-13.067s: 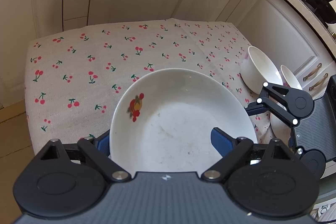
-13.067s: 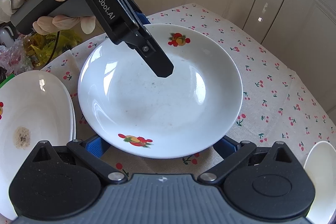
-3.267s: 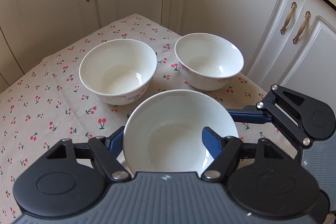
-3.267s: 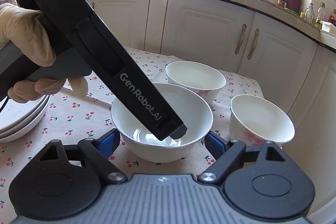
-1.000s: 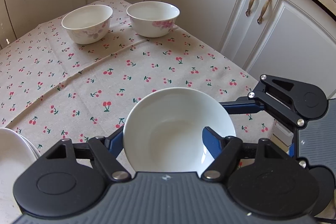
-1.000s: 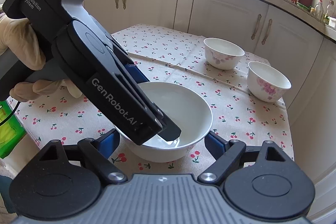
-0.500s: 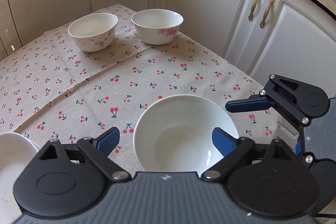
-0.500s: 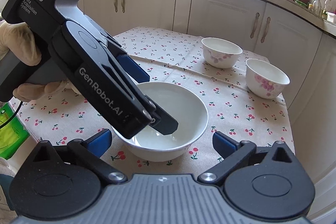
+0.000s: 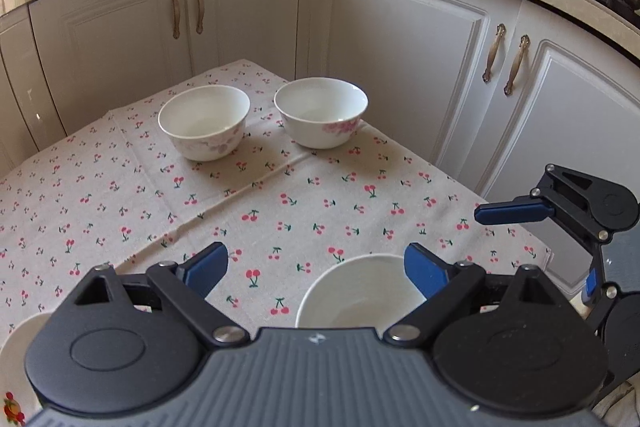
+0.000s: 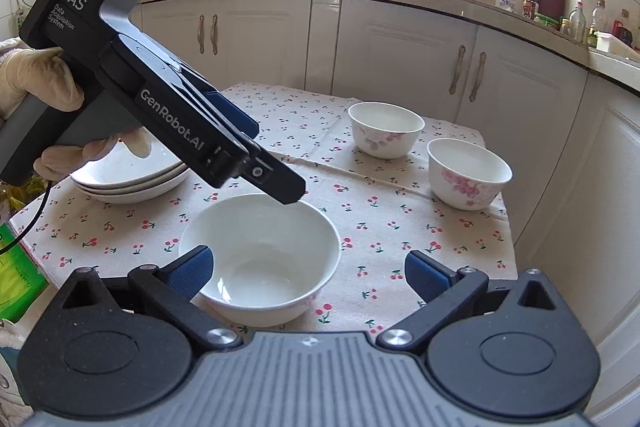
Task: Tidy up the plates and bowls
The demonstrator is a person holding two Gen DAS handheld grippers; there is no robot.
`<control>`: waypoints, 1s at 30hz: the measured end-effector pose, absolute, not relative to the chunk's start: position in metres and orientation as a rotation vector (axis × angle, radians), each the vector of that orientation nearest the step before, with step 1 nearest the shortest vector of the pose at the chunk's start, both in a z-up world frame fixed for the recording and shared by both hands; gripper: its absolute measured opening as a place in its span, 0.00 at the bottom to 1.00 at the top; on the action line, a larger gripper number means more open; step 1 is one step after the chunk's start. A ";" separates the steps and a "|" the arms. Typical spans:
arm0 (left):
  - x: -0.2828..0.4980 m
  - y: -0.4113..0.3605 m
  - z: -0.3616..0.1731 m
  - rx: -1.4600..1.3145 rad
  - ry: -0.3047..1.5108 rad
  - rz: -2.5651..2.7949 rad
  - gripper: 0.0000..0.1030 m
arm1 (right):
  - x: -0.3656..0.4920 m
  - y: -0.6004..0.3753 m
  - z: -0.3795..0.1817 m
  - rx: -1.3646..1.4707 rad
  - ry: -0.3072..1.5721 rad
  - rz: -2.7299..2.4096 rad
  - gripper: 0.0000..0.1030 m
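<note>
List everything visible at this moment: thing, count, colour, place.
near bowl: one, white, front of table, free between both grippers
far bowls: two, white with pink flowers, table's far end, side by side
plates: stack, white, table's left side
tablecloth: one, beige with cherries, covers table
cabinets: white, behind table
left gripper: open, just opened
right gripper: open, just opened
gloved hand: one, holds left gripper

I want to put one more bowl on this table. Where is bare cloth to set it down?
The widest bare cloth lies between the near bowl and the two far bowls. A smaller patch lies between the near bowl and the stacked plates. It is crowded at the plates, where the left gripper hangs over the near bowl's rim.
</note>
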State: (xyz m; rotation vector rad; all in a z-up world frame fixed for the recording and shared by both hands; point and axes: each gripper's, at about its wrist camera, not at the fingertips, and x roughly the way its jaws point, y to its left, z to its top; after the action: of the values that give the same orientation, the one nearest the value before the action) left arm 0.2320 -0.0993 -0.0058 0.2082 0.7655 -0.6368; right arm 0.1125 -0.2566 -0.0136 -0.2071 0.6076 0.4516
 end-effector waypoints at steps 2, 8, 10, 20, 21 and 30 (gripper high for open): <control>0.237 -0.104 0.000 0.220 0.752 -0.644 0.92 | 0.117 -0.265 -0.012 -0.200 0.602 0.431 1.00; 0.257 -0.123 0.009 0.267 0.724 -0.651 0.92 | 0.138 -0.290 -0.016 -0.184 0.609 0.360 1.00; 0.266 -0.129 0.011 0.269 0.723 -0.650 0.92 | 0.145 -0.297 -0.017 -0.181 0.607 0.350 1.00; 0.318 -0.161 0.008 0.269 0.763 -0.676 0.92 | 0.185 -0.327 -0.025 -0.198 0.612 0.333 1.00; 0.323 -0.164 0.007 0.271 0.764 -0.678 0.92 | 0.190 -0.329 -0.026 -0.198 0.614 0.334 1.00; 0.362 -0.190 -0.004 0.302 0.796 -0.690 0.92 | 0.228 -0.344 -0.033 -0.226 0.621 0.348 1.00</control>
State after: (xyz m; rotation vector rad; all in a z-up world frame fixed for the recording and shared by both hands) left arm 0.3621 -0.1898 -0.0037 0.3024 0.7963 -0.6901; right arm 0.2282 -0.3444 -0.0328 -0.2262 0.6208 0.3484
